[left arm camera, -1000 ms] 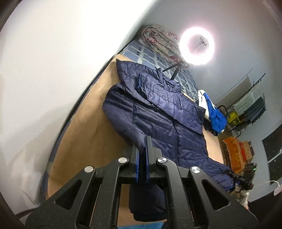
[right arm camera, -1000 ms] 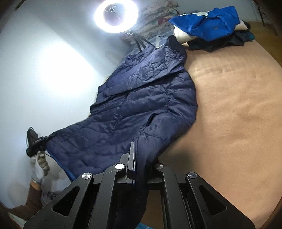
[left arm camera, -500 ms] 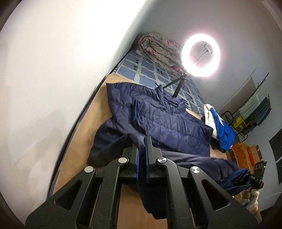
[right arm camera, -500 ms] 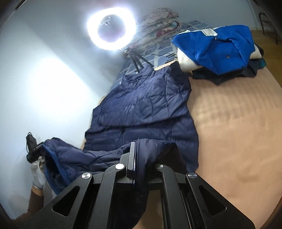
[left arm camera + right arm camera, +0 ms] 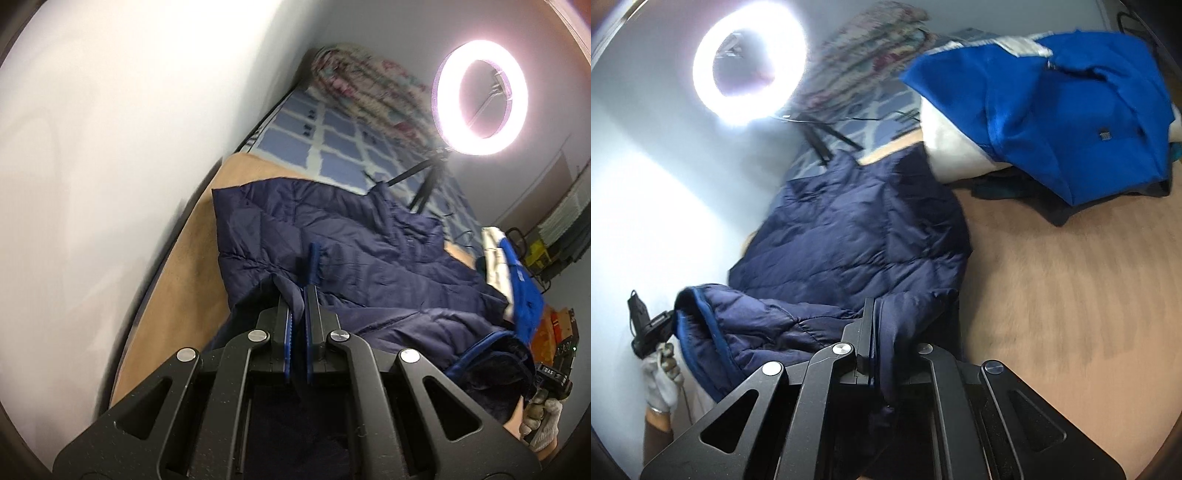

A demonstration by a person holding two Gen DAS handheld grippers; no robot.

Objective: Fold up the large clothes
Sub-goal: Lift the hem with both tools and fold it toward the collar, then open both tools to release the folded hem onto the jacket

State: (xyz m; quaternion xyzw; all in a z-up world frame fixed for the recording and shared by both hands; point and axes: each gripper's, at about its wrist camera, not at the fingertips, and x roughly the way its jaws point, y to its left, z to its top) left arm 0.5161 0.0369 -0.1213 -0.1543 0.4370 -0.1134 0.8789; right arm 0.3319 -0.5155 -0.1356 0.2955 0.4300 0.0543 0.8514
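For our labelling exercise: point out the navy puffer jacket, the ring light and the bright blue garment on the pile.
navy puffer jacket [image 5: 857,236], right wrist view, quilted flat panel.
ring light [image 5: 447,96], left wrist view, glowing ring's left side.
bright blue garment [image 5: 1052,122], right wrist view, top fold.

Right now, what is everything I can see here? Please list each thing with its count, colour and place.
puffer jacket: one, navy, on the bed, lower hem lifted
bed cover: one, tan, under the jacket
clothes pile: one, blue and white on top, far end of the tan cover
ring light: one, white, lit, on a tripod
folded quilt: one, floral, by the wall
left gripper: black, shut on the hem
right gripper: black, shut on the hem
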